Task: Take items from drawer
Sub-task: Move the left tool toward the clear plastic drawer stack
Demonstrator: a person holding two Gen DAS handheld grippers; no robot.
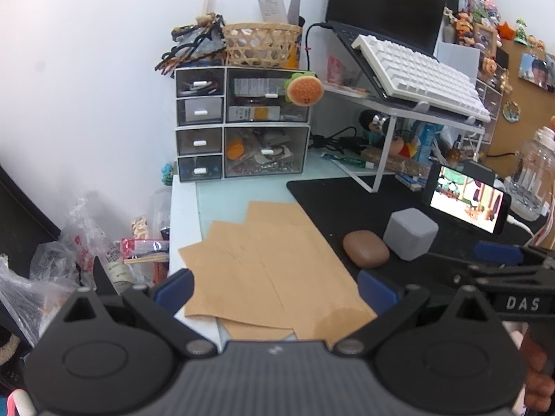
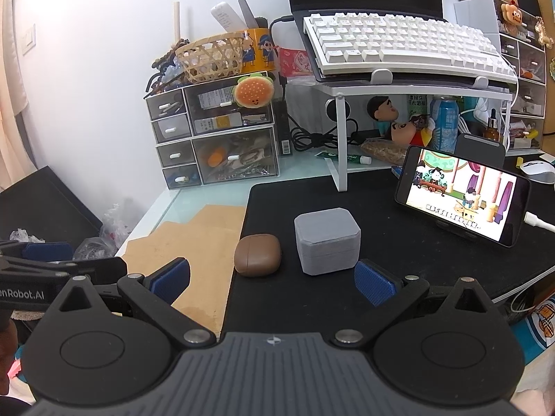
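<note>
Drawers in the clear organizer (image 1: 241, 123) at the back left of the desk (image 1: 312, 170) are all seen shut, so the items to be taken are judged to lie inside them, well apart from both tools. The left tongs (image 1: 274, 286) are held wide and empty above the brown paper sheets (image 1: 256, 260); the right tongs (image 2: 272, 279) are likewise spread wide with nothing between them, just short of the brown case (image 2: 257, 254) and the grey box (image 2: 327, 241) on the black mat (image 2: 399, 242). Trouble is most likely at the small white pulls (image 1: 267, 151): they are narrow and slick-looking, so a grip may slip off, or the light organizer may be dragged forward if it is not steadied. The burger plush (image 1: 304, 88) hanging at the top right corner, and the woven basket (image 1: 261, 43) set on top, could be knocked loose by a careless reach. The large lower drawer (image 1: 265, 154) looks crammed, so contents may snag or spill when it is drawn out. The propped phone (image 2: 461, 197) could be toppled if the right tool is swung wide.
</note>
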